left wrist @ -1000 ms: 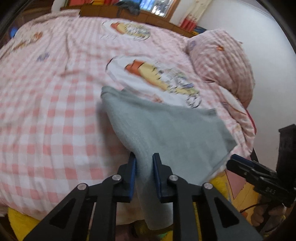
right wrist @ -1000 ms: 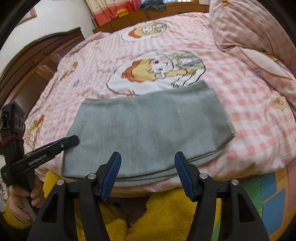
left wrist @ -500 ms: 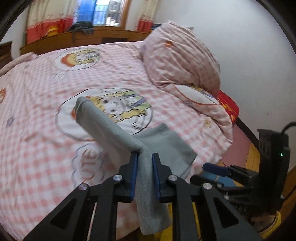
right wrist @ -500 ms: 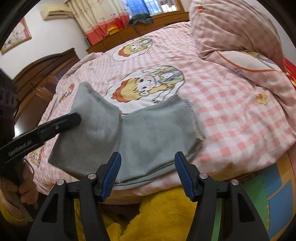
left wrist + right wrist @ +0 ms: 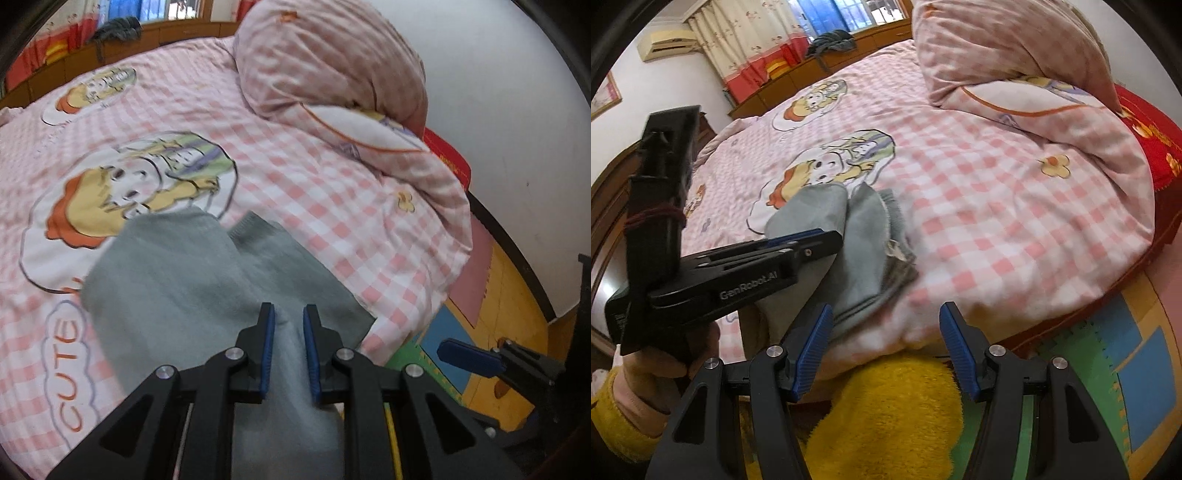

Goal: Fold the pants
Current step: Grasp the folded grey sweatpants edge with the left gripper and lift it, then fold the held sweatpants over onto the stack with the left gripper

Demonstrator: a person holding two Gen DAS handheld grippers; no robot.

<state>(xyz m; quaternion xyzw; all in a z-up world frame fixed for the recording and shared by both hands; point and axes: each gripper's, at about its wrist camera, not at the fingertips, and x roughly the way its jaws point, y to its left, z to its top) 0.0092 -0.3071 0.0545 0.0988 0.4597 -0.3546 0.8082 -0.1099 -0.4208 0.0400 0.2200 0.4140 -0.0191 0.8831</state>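
Note:
The grey pants [image 5: 192, 280] lie folded near the front edge of the pink checked bed [image 5: 332, 192]. My left gripper [image 5: 289, 317] is shut on a fold of the pants and holds that layer over the rest of the pile. In the right wrist view the left gripper [image 5: 827, 236] reaches in from the left onto the pants [image 5: 857, 254]. My right gripper [image 5: 886, 325] is open and empty, off the bed's front edge, a little right of the pants. It also shows in the left wrist view [image 5: 469, 358].
A pink checked pillow [image 5: 332, 62] and bunched quilt [image 5: 1034, 107] lie at the right end of the bed. A wooden headboard ledge [image 5: 849, 48] runs along the far side. Colourful floor mats [image 5: 1126, 354] lie below the right bed edge. A yellow sleeve [image 5: 886, 413] is under my right gripper.
My left gripper has carried the gripped layer of the pants rightward over the rest, so the pile is narrower. My right gripper has stayed open and drifted right off the pants.

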